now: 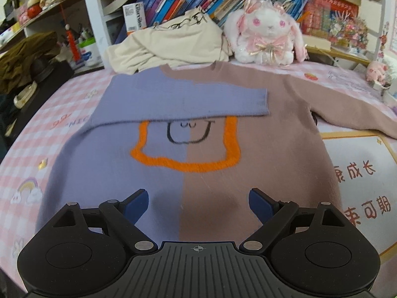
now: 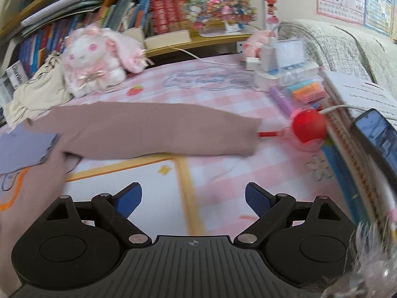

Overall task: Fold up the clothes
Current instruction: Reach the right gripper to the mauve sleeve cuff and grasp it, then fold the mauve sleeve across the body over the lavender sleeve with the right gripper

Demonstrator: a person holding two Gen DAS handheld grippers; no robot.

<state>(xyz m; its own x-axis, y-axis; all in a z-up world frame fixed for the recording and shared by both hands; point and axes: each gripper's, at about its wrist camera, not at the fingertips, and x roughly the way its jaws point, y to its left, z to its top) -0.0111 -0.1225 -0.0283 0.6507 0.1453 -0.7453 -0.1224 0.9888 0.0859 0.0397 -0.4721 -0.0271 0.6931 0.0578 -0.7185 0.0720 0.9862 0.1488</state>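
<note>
Left wrist view: left claw [image 1: 198,204] released above sweater [image 1: 223,149]; right claw [image 2: 193,200] released near brown sleeve [image 2: 153,131], plush rabbit [image 2: 94,59] beyond.

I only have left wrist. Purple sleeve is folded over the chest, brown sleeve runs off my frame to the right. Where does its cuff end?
Observer: In the right wrist view the brown sleeve lies flat and stretched out; its cuff ends just short of a red ball.
Operator: Right gripper holding anything?
Observer: No. The right gripper is open and empty, above the checked cloth, nearer the camera than the sleeve.
Operator: Clutter past the cuff?
Observer: Yes: a phone and stacked notebooks sit at the right edge, beyond the ball.
</note>
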